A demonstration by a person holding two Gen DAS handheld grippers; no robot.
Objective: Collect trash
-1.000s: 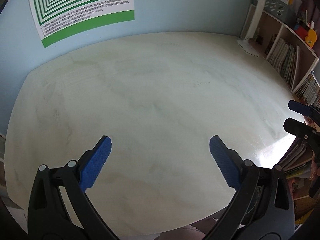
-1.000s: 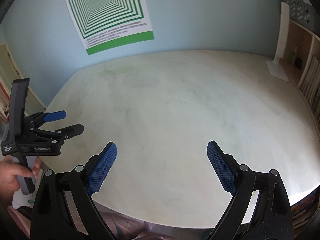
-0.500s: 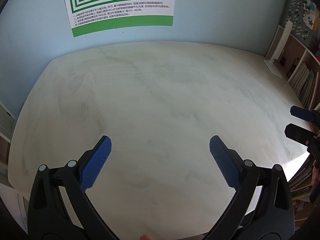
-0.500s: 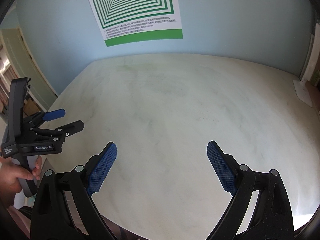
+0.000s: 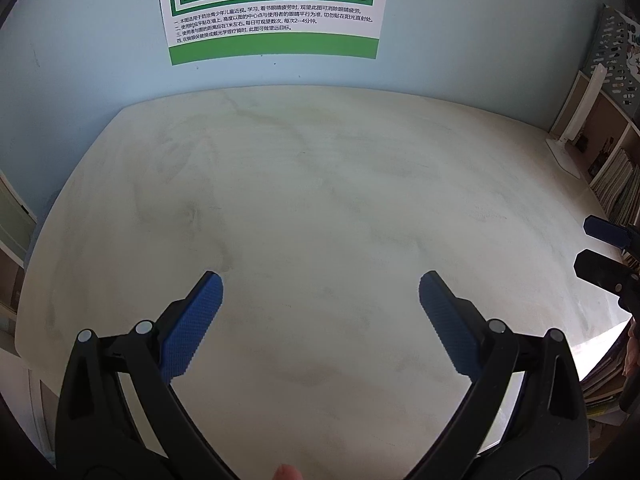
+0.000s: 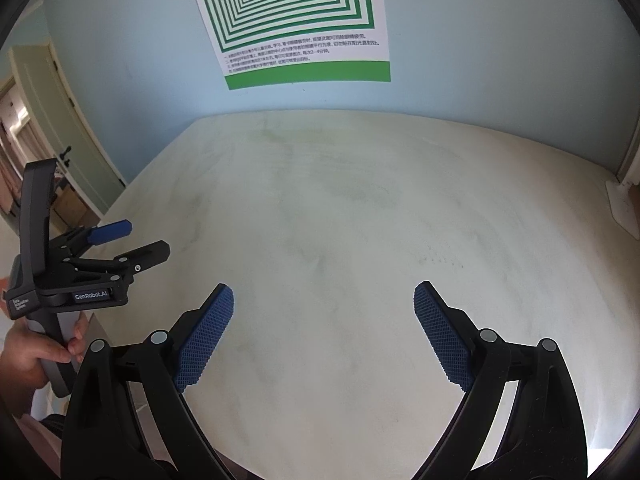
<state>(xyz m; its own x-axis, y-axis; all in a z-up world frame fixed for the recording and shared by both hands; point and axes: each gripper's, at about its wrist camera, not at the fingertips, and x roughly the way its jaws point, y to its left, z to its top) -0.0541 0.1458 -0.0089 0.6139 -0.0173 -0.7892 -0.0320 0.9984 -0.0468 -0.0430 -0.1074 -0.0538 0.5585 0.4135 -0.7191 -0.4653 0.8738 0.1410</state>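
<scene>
While no trash shows anywhere on the pale marbled bench [image 5: 320,200], the black left gripper with blue pads [image 5: 320,288] and its right twin [image 6: 324,296] hover spread wide and empty near its front edge, seemingly scanning; collected or absent, unclear.

views swung left | poster [image 5: 272,8] now centred | bookshelf [image 5: 616,184] receded

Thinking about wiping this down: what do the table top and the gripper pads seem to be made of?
Table: likely laminate or painted board, pale cream with faint marbled streaks and a soft sheen near its right edge. Left gripper pads: probably rubber or soft plastic, matte blue with a fine cross-hatched grip texture.
</scene>
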